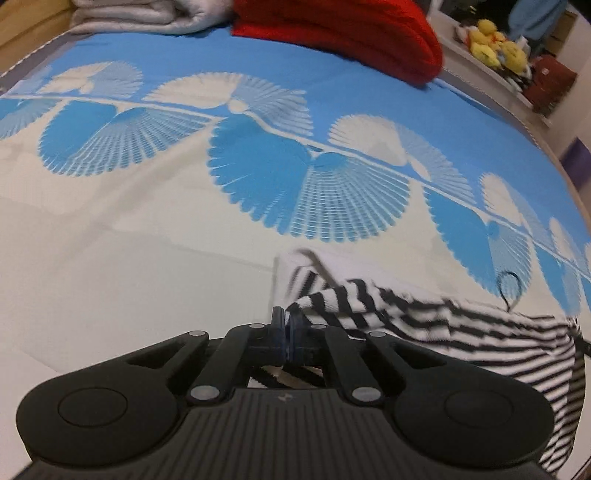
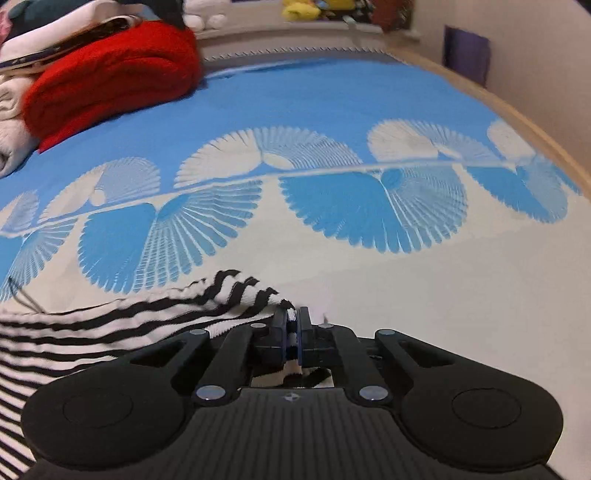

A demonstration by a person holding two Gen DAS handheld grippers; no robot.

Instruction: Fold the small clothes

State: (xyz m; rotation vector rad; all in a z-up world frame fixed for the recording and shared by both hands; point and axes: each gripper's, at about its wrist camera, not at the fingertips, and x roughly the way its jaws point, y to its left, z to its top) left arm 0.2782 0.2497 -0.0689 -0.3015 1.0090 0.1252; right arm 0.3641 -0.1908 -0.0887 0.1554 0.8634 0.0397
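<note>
Striped garment [image 1: 424, 317], black and white, lies rumpled on the bed [image 1: 147, 258] at its near, cream-coloured part, stretched between the two tools and lifted at both ends. Seen from the left wrist, a grey-white folded blanket [image 1: 147, 16] sits at the far left of the bed, a thick red folded blanket [image 1: 351, 37] just to its right, and a shelf with yellow plush toys [image 1: 491, 44] beyond the bed's far right corner. A band of blue and white fan shapes runs across the bedspread between those piles and the garment, and nothing lies on it in between. The left hand-held gripper [image 1: 287, 321] has its jaws pressed nearly together on the garment's left edge, the cloth running off to the right. In the right wrist view the red blanket [image 2: 110, 77] sits far left with pale clothes heaped on and beside it, and a wooden bed edge [image 2: 517, 114] curves along the right by the wall. The right hand-held gripper [image 2: 292, 325] is likewise pinched narrow, with a fold of striped fabric [image 2: 147, 317] visibly caught between its blue pads.
</note>
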